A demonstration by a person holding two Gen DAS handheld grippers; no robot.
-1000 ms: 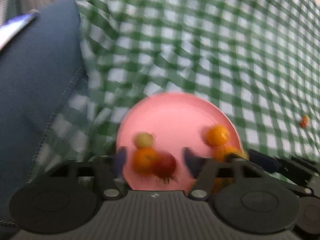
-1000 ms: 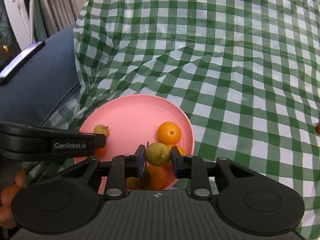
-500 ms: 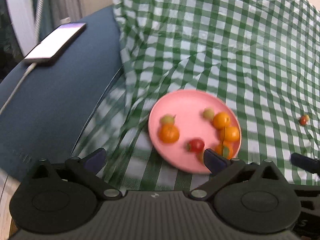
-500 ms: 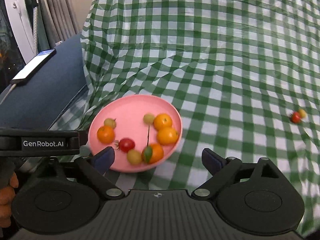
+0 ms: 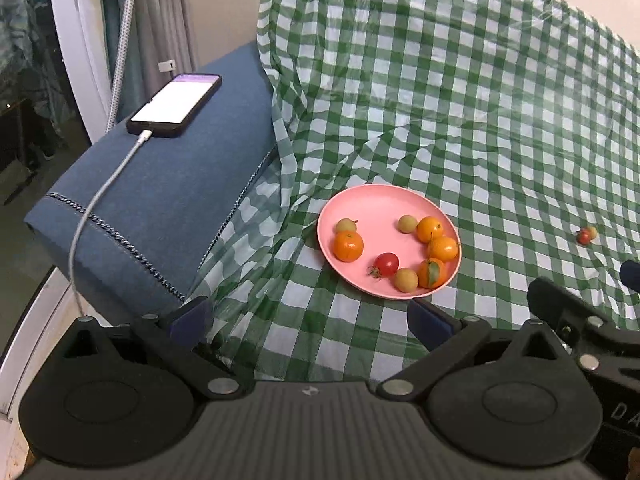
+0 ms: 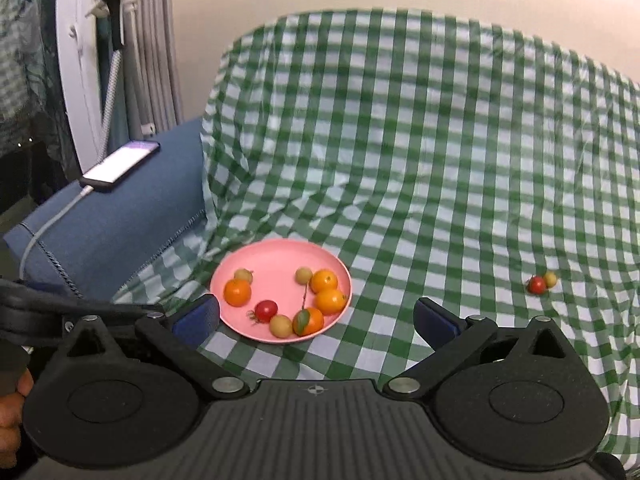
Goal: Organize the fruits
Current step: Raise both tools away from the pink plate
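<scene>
A pink plate (image 5: 372, 208) lies on the green checked cloth (image 5: 460, 100). It holds several oranges, a red tomato (image 5: 386, 264) and small yellow-green fruits. A second red tomato (image 6: 537, 285) and a small yellow fruit (image 6: 551, 279) lie loose on the cloth far to the right. My left gripper (image 5: 308, 320) hangs open above and in front of the plate, with nothing between its fingers. My right gripper (image 6: 316, 315) is also back from the plate (image 6: 276, 260). Its jaws are still opening and are empty.
A phone (image 5: 176, 104) on a white cable (image 5: 100, 200) rests on the blue cushion (image 5: 160, 208) left of the plate. Curtains and a white frame stand behind it. A person's hand (image 6: 12, 400) shows at the lower left of the right wrist view.
Both grippers have pulled back and up from the plate. The right one let go of a yellow-green fruit, which stayed on the plate. Both sets of jaws spread wide.
</scene>
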